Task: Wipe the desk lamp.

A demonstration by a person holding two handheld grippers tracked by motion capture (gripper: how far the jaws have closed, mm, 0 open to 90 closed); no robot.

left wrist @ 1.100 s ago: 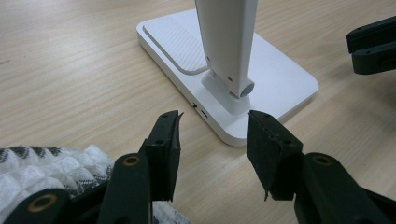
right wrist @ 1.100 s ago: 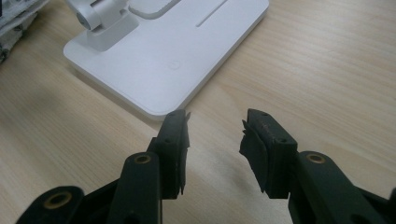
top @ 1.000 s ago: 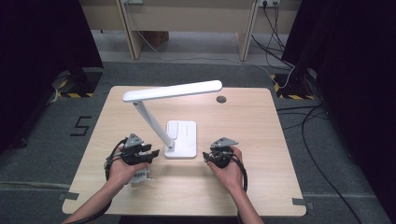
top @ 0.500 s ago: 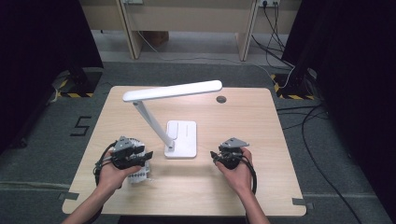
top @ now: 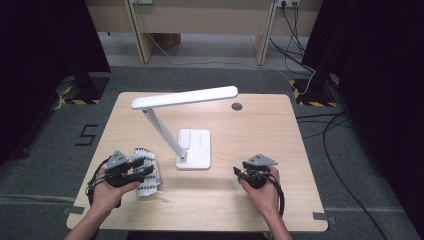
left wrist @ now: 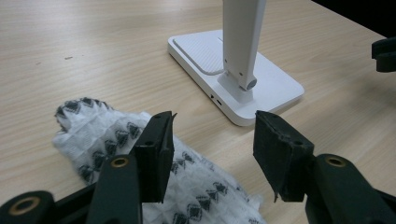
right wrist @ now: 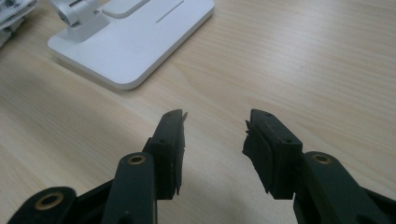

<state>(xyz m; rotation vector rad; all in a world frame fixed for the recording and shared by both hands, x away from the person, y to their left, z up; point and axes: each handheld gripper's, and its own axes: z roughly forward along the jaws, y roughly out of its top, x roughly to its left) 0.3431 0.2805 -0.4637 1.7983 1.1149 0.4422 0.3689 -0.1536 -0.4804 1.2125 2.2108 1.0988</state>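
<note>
While my left gripper (left wrist: 212,154) has just widened above the cloth (top: 145,171) — left of the lamp (top: 194,149) — my right gripper (right wrist: 214,149) stands apart, empty.

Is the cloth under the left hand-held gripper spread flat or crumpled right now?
Crumpled. The cloth lies bunched and puckered on the table, beneath the open left hand-held gripper.

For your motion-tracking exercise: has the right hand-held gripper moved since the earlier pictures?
Yes. In the high view the right hand-held gripper has drawn away from the lamp base, toward the table's right and near edge.
</note>
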